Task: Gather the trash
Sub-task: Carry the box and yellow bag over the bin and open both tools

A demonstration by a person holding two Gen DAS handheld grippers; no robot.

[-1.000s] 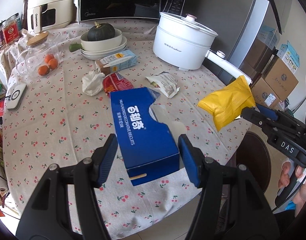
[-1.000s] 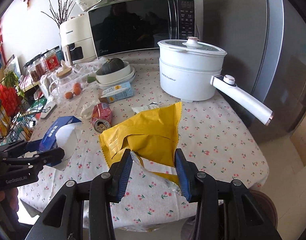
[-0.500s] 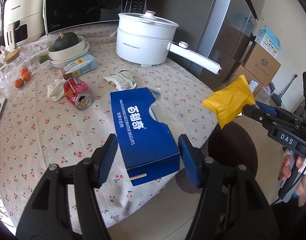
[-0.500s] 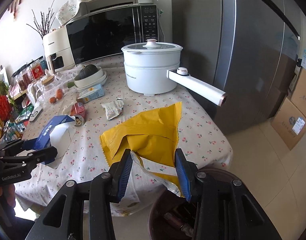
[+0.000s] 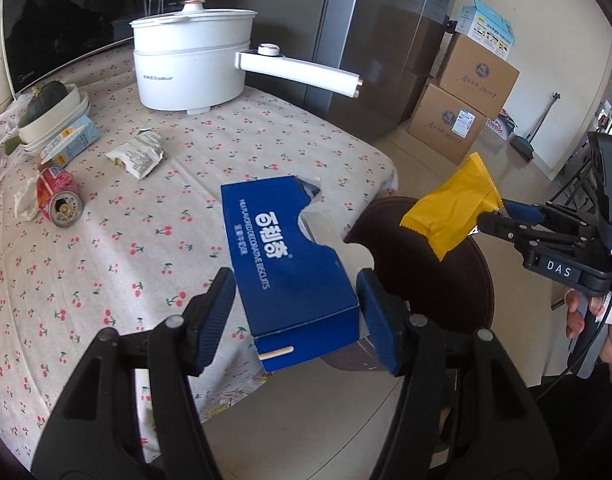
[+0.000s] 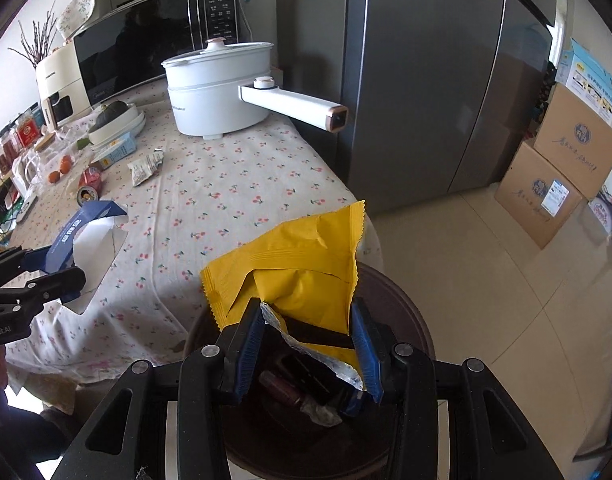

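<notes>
My left gripper (image 5: 296, 316) is shut on a torn blue biscuit box (image 5: 284, 256), held over the table's right edge. My right gripper (image 6: 307, 340) is shut on an open yellow snack bag (image 6: 294, 268), which hangs above the dark round bin (image 6: 401, 320) on the floor. In the left wrist view the yellow snack bag (image 5: 453, 208) and the right gripper (image 5: 501, 216) sit over the bin (image 5: 437, 280). In the right wrist view the blue box (image 6: 72, 232) and left gripper (image 6: 46, 268) show at the left. On the tablecloth lie a red can (image 5: 58, 200), a white wrapper (image 5: 140, 154), a crumpled tissue (image 5: 26, 204) and a small carton (image 5: 70, 138).
A white electric pot (image 5: 192, 68) with a long handle (image 5: 302, 70) juts over the table's far right corner. A grey fridge (image 6: 425, 80) stands behind, cardboard boxes (image 6: 561, 172) on the tiled floor to the right. A microwave (image 6: 146, 52), bowls with a squash (image 5: 50, 110) are at the back.
Both grippers have swung right, off the table toward the bin, each keeping its load. The yellow bag now hangs over the bin's mouth and the blue box has reached the table's edge.
</notes>
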